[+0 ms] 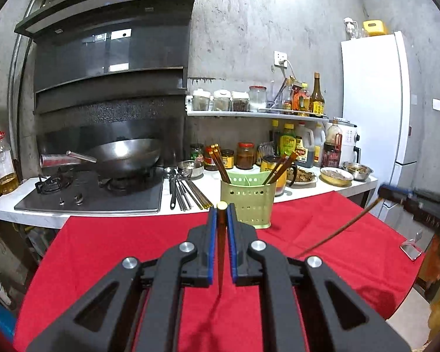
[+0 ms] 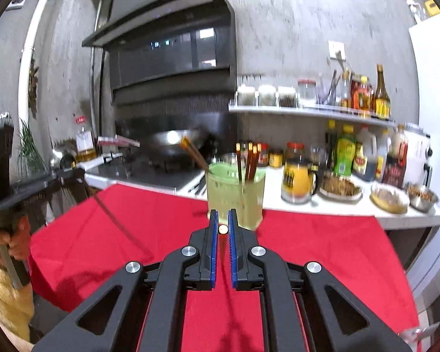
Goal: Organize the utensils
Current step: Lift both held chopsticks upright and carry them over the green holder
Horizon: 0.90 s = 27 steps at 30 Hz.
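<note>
Left gripper (image 1: 221, 214): jaws nearly closed, clamping one brown chopstick (image 1: 221, 249) upright, gold end up, tip over the red cloth (image 1: 108, 249).
Right gripper (image 2: 223, 220): jaws narrow, pinching a second chopstick (image 2: 223, 229) (only its gold end is clear).
Green holder (image 1: 249, 199): stands at the far edge of the cloth, with about six chopsticks inside.
Worktop (image 1: 214, 182): white, behind the cloth, carrying a wok (image 1: 126, 154), jars and bottles.

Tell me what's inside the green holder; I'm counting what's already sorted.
The green holder has brown chopsticks leaning in its left section and more in the right. Their lower ends are hidden behind its wall, so an exact count isn't possible.
</note>
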### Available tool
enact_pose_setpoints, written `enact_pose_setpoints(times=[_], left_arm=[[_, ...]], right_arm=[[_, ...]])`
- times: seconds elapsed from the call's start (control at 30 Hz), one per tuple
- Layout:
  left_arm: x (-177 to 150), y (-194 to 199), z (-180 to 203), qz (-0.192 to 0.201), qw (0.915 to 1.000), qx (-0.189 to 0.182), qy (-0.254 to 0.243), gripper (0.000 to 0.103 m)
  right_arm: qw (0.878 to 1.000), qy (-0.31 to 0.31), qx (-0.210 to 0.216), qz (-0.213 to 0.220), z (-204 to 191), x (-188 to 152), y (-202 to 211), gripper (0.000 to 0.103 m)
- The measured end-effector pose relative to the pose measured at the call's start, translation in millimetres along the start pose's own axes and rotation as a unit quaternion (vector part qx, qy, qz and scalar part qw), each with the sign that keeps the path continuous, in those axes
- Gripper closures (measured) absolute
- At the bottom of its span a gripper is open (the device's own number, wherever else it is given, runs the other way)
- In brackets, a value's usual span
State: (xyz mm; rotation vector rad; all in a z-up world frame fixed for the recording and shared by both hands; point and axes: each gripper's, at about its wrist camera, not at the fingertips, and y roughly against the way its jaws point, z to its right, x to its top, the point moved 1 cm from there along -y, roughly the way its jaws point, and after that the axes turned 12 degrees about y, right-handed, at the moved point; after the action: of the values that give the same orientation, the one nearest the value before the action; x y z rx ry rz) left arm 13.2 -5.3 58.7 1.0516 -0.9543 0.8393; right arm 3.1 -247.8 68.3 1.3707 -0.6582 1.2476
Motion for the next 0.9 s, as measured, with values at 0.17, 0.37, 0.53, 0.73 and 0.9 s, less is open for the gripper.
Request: enact_pose_setpoints(times=[0.17,0.37,0.53,0.73,0.9], left_arm=[[1.6,-1.9,-3.2,-0.003,1.0000,-0.003,0.003,0.096],[6.7,-3.0,-6.4,-0.013,0.9998,-0.012,0.006,0.096],[9.1,-11.1,-1.7,-0.018,0.9997,-0.016,-0.004,0.096],[9.6,-33.0,4.6,-0.016,0.9996,0.005,-0.022,0.096],[-18.5,-66.5,4.3,-0.089,0.9955,0.020,-0.025,0.096]], right_arm=[[1.000,0.007,-0.007,0.002,4.7,17.8,-2.6,0.096],[1.000,0.006,-0.007,-0.007,9.3,26.3,-16.4,0.096],[1.000,0.002,-0.013,-0.010,16.8,28.5,-27.4,0.096],[1.000,-0.006,-0.020,-0.022,22.7,23.7,-46.8,0.095],[0.998,-0.014,0.008,-0.066,18.4,-2.5,-73.1,0.096]])
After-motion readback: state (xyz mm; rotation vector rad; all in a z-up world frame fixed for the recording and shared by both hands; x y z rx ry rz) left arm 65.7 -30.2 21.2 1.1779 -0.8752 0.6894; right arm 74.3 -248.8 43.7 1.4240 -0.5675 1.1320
